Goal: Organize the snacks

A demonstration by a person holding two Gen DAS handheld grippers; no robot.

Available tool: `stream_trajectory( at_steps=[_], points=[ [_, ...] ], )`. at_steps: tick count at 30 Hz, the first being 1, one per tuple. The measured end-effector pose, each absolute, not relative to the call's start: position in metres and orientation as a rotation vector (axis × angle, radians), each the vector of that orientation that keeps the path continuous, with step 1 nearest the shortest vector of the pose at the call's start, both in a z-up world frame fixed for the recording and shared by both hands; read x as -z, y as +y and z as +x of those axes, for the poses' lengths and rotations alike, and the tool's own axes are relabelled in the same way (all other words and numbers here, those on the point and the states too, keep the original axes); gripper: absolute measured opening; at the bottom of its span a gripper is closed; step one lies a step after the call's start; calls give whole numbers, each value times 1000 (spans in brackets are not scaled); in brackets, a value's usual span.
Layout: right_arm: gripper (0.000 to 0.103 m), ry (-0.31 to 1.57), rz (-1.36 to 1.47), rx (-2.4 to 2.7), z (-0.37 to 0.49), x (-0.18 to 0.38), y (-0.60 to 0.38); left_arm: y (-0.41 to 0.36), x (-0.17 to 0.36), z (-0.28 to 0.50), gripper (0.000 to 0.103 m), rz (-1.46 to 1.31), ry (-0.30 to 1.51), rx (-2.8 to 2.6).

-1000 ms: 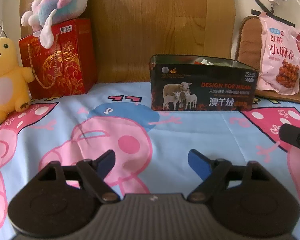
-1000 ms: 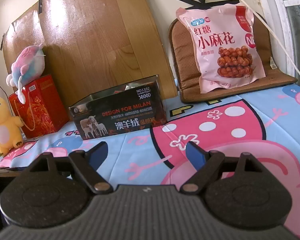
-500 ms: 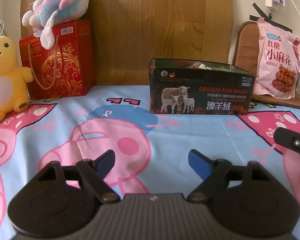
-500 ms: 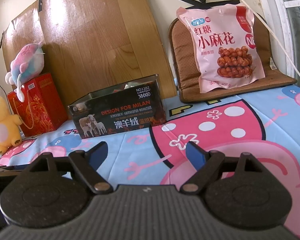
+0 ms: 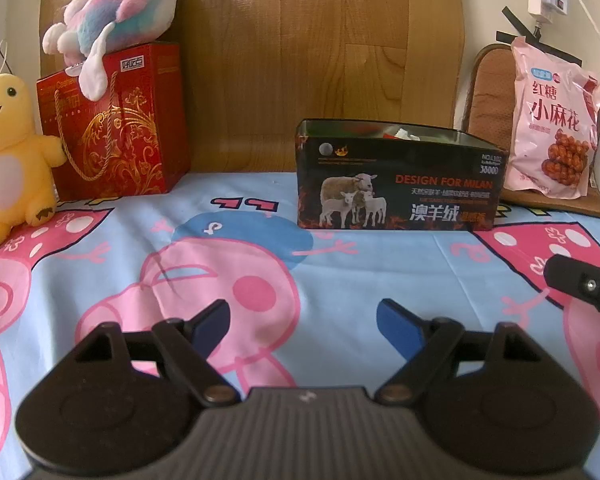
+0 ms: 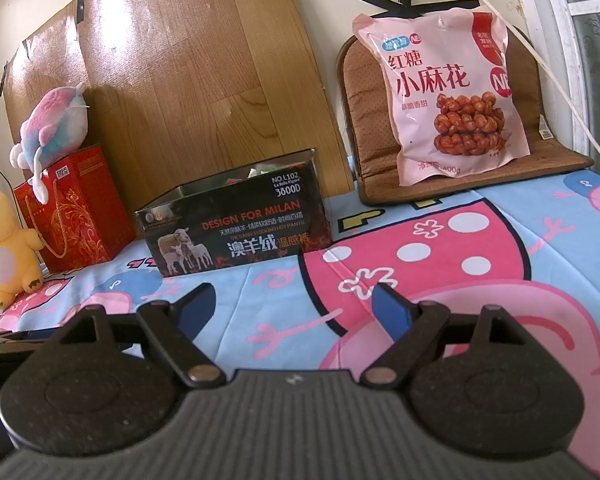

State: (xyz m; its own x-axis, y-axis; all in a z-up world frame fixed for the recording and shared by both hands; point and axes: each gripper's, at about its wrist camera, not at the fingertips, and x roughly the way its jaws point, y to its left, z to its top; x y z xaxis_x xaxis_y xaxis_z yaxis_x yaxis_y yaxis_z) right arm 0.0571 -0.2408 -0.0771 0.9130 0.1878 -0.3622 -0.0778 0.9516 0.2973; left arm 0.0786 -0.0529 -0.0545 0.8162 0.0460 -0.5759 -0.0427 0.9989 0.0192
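A pink snack bag [image 5: 554,124] [image 6: 444,96] with twisted-dough print leans upright on a brown cushion [image 6: 364,128] at the back right. An open dark tin box [image 5: 396,180] [image 6: 236,232] with a sheep picture stands on the cartoon sheet, with some items inside, mostly hidden. My left gripper [image 5: 302,320] is open and empty, well in front of the tin. My right gripper [image 6: 292,302] is open and empty, in front of the tin and the bag. Part of the right gripper [image 5: 584,284] shows at the left wrist view's right edge.
A red gift bag [image 5: 112,124] [image 6: 72,212] with a pink-blue plush [image 5: 120,4] on top stands at the back left. A yellow plush [image 5: 8,156] [image 6: 4,252] sits beside it. A wooden board [image 5: 320,60] leans on the wall behind. A white cable [image 6: 540,52] hangs at right.
The left gripper has drawn back a little from the tin, so the tin and bag look smaller. The right gripper has barely moved. Both stay open.
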Motion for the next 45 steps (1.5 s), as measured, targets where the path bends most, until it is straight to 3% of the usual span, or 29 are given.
stream_trajectory(
  at_steps=[41, 45],
  points=[
    [91, 395, 296, -137, 57, 78, -240, -52, 56, 81, 87, 15, 622, -79],
    [92, 395, 297, -139, 57, 78, -240, -51, 55, 82, 95, 12, 621, -88]
  ],
)
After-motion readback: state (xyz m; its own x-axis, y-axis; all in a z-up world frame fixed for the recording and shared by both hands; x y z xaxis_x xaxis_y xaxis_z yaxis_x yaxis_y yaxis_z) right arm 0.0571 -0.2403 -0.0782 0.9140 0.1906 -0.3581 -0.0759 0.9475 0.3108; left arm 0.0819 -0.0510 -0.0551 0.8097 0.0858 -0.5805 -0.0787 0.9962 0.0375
